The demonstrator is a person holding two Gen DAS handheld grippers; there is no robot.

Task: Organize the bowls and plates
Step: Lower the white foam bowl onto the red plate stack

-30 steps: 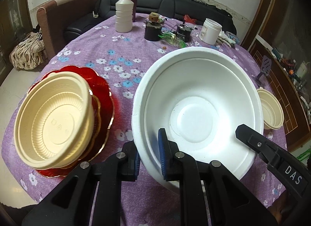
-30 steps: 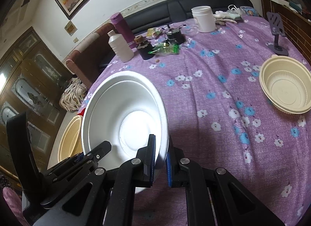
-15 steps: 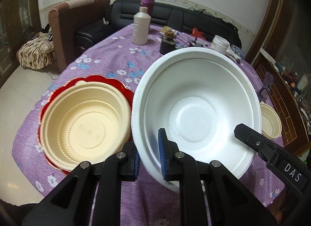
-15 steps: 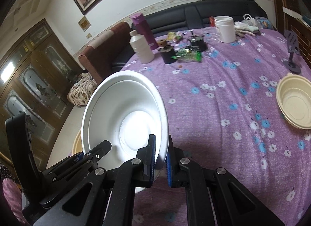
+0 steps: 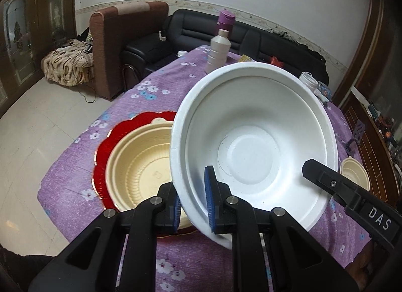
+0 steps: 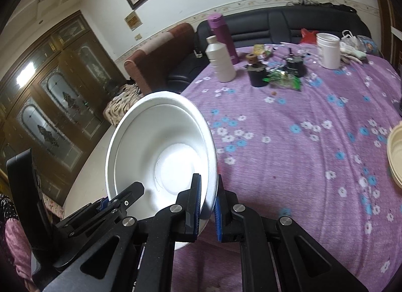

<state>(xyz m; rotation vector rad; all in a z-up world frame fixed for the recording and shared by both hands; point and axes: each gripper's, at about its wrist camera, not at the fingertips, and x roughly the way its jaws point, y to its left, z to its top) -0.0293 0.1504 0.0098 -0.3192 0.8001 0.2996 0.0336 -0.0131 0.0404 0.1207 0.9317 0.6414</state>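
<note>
A large white foam bowl [image 5: 251, 146] hangs tilted above the purple flowered table [image 5: 155, 91], held from two sides. My left gripper [image 5: 193, 204] is shut on its near left rim. My right gripper [image 6: 207, 206] is shut on the opposite rim of the same white bowl [image 6: 160, 156]; its black finger shows in the left wrist view at the bowl's lower right edge. Below and left of the white bowl, a cream ribbed bowl [image 5: 140, 169] sits on a red scalloped plate [image 5: 113, 138], partly hidden by the white bowl. A second cream bowl [image 5: 354, 174] lies at the table's right edge.
At the table's far end stand a white bottle [image 6: 221, 61], a purple flask [image 6: 222, 33], a white jar [image 6: 328, 49], a black pot [image 6: 256, 73] and green wrappers [image 6: 284, 79]. A phone stand [image 5: 355, 136] is at the right. Sofas and a tiled floor lie beyond the table's left edge.
Both grippers have carried the white bowl up and to the left, so it now overlaps the cream bowl on the red plate. The grips have not changed.
</note>
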